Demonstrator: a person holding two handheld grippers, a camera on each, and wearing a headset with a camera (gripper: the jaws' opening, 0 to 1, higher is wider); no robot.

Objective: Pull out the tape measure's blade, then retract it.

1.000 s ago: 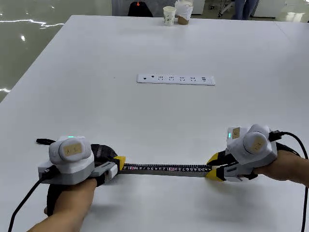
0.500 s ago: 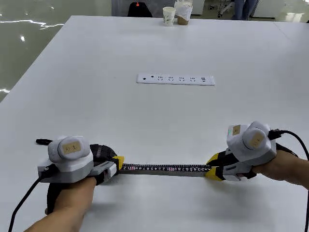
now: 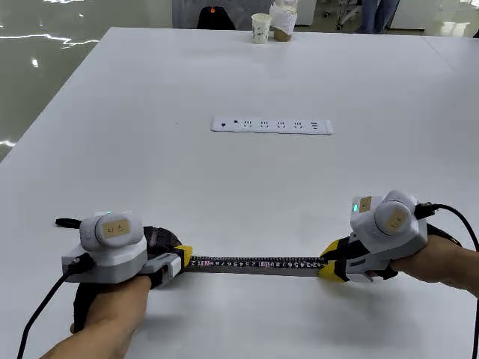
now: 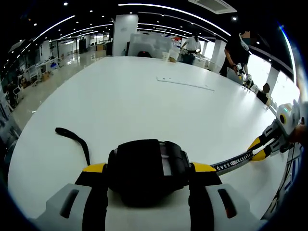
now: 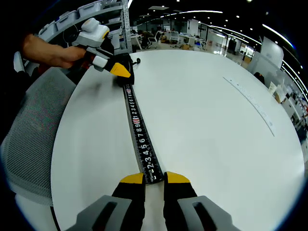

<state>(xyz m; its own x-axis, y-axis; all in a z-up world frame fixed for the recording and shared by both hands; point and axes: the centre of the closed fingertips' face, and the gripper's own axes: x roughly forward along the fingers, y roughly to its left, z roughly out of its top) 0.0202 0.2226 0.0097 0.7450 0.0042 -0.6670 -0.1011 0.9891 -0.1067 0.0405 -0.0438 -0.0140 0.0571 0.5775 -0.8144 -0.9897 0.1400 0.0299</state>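
The left gripper [image 4: 149, 167] clamps its yellow-tipped jaws on the tape measure [image 4: 144, 180], gripping both sides of its rounded, matte black case. The right gripper [image 5: 154, 178] pinches the tip of the blade [image 5: 139, 134], a narrow dark strip with printed numerals, stretched flat across the smooth white table [image 3: 247, 187]. In the head view, a flat white power strip [image 3: 271, 126] lies toward 12 o'clock from the blade.

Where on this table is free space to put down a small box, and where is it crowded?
The table is bare between the power strip and the blade, and from the strip to the paper cup. Crowded near you: left gripper, tape measure, blade, right gripper.
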